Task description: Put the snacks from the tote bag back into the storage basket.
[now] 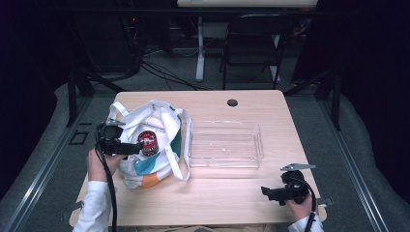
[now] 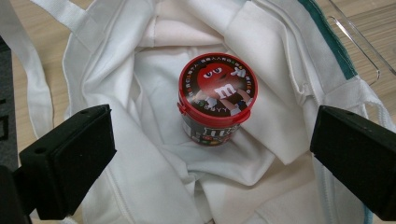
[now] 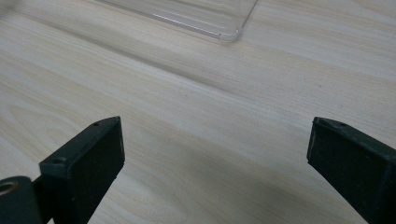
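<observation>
left gripper (image 2: 212,149): my jaws wide apart over candy tub (image 2: 215,99) in tote bag (image 2: 140,177), not gripped
right gripper (image 3: 215,163): jaws apart, idle over table (image 3: 187,116)
left to do: tub into clear tray (image 1: 225,144), I'd guess

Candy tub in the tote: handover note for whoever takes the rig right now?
Left hand-held gripper: open, jaws wide, aimed into the white tote bag, one either side of the red-lidded candy tub but short of it, no contact.
Right hand-held gripper: open, over bare table near the front right edge.
Clear tray: right of the bag, nothing in it.
Done: nothing lifted out yet.
Left, probably: close on the tub, lift it out, likely set it in the tray.
</observation>
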